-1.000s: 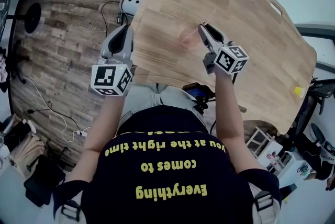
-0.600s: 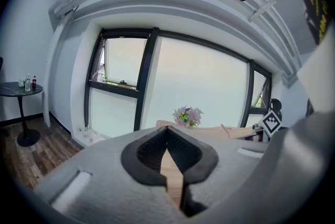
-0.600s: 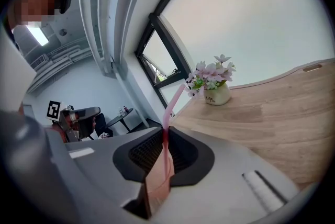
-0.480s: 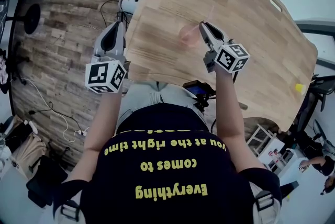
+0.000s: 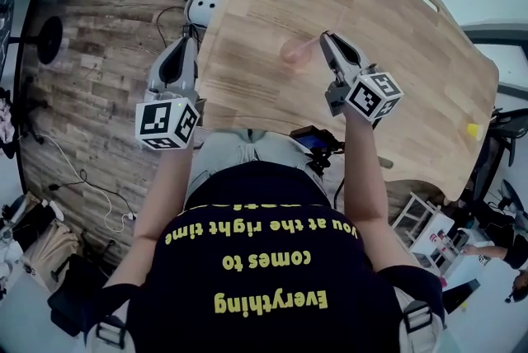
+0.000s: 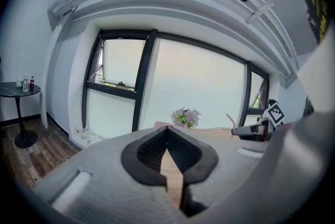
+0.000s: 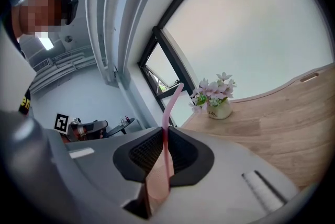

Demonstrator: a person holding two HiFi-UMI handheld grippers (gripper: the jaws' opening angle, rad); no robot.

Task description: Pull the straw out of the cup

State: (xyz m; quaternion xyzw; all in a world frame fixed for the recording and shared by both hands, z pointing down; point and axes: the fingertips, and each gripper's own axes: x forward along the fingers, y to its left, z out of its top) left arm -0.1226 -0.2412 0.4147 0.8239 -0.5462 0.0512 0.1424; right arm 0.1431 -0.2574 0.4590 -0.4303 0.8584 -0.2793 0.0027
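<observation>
Clamping the straw (image 7: pixel 170 105), right claw (image 7: pixel 163 136) hasn't drawn it from the cup (image 7: pixel 157 181) beneath; left claw (image 6: pixel 168 131) closed, empty.

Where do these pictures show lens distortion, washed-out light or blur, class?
Left gripper view: window frames bow, panes glare white. Right gripper view: dark round vignette; straw crisp, cup smeared up close. Head view: table edges curve.
</observation>
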